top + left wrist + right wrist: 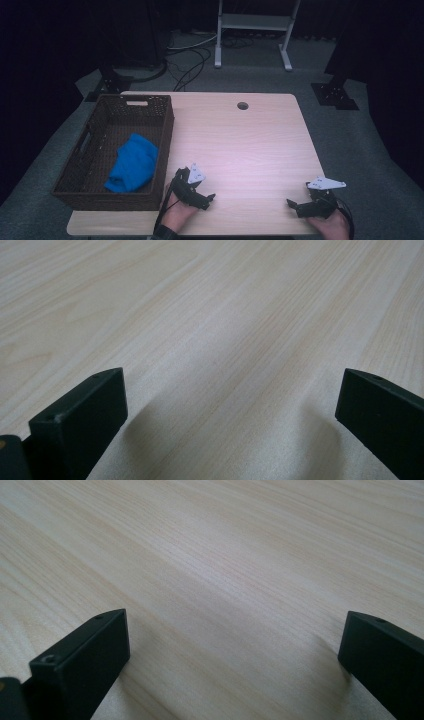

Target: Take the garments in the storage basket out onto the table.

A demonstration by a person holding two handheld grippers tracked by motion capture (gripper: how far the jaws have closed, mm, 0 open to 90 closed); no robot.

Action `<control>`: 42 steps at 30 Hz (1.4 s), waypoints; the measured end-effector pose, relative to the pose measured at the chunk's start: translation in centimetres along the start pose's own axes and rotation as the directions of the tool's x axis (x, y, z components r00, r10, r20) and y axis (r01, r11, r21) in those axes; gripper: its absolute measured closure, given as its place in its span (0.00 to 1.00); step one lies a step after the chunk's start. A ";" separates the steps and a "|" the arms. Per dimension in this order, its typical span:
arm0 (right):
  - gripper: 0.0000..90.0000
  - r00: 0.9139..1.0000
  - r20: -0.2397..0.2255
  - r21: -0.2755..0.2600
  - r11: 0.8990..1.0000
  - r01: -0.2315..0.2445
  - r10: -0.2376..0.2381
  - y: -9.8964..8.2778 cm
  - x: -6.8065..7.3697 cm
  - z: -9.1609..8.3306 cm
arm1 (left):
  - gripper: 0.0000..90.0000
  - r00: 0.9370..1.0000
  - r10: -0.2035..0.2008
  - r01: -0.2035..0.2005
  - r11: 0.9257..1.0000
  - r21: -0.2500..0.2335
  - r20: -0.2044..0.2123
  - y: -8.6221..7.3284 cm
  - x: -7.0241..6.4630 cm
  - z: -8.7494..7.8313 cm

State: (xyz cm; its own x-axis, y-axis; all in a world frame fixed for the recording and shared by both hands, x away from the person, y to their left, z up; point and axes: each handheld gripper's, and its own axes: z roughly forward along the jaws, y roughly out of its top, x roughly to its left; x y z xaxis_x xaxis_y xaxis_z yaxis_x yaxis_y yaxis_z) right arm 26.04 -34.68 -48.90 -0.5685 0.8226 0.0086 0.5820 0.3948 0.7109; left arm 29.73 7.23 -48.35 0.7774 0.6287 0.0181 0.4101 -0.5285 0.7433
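Plainly, blue cloth (132,162) bears unreadable markings.

Left gripper (207,199) and right gripper (295,206) low, jaws wide apart, empty

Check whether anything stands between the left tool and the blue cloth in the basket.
Yes: the dark brown woven wicker basket itself. Its right wall rises between the open left tool, which rests on the pale wooden table, and the crumpled blue cloth lying inside. The tool would probably have to go up over that rim.
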 end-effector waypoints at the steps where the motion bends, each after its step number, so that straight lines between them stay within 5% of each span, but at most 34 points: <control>1: 0.00 1.000 0.000 0.000 1.000 -0.001 0.001 0.0 0.0 0.0 | 0.00 1.000 0.000 0.000 1.000 -0.010 0.002 0.0 0.0 0.0; 19: 0.00 1.000 0.001 -0.001 1.000 -0.002 0.002 0.0 0.0 0.0 | 0.00 1.000 -0.005 0.005 0.995 -0.097 -0.003 0.2 0.0 -0.2; 42: 0.00 1.000 0.002 0.000 1.000 -0.005 0.005 0.1 0.0 0.1 | 0.00 1.000 -0.023 0.019 0.971 -0.237 -0.014 -0.1 0.1 -0.9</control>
State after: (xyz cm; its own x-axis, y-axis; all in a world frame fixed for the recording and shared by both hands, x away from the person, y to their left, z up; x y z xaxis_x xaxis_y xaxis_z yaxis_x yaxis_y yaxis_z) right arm 26.12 -34.66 -48.90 -0.5642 0.8256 0.0108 0.5851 0.3906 0.7107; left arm 29.33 7.87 -47.82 0.7610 0.6486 0.0105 0.2998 -0.3660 0.8810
